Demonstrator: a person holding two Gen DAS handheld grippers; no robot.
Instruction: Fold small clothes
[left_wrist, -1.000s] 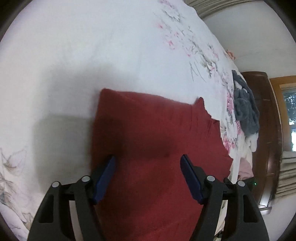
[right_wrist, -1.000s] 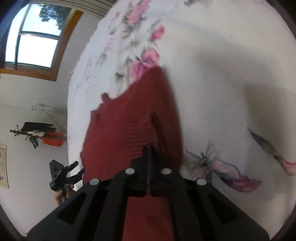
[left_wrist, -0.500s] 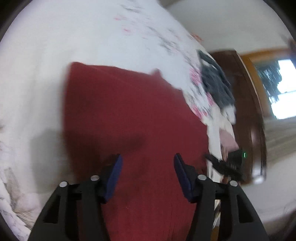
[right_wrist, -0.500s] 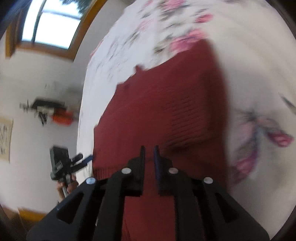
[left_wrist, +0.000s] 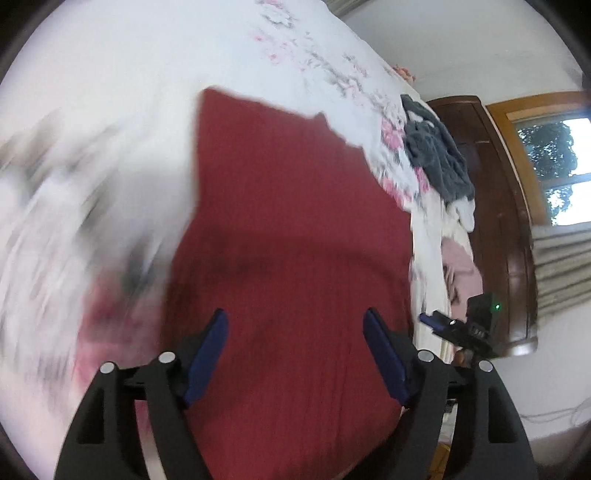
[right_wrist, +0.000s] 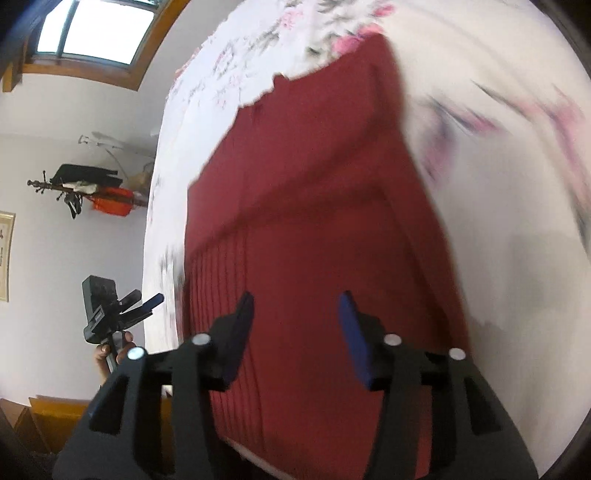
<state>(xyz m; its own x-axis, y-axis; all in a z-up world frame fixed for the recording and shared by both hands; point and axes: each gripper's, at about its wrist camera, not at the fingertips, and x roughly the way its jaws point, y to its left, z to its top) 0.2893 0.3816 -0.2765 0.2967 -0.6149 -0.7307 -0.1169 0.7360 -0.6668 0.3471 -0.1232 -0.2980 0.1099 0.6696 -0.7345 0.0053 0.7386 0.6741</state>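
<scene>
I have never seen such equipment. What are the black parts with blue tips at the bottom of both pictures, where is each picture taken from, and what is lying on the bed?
There is no robot here. A person holds one hand-held gripper in each hand, and a wide-angle camera on each gripper looks forward along its two fingers. The black arms with blue pads are those fingers.

One picture comes from the left gripper, the other from the right gripper. Each camera also sees the other gripper off to the side, by the edge of the bed.

On the floral bedsheet lies a dark red knitted garment, partly folded. Further away is a pile of other clothes, grey on top.

Both grippers are open above the red garment, and nothing is held. The pictures are partly blurred.
</scene>
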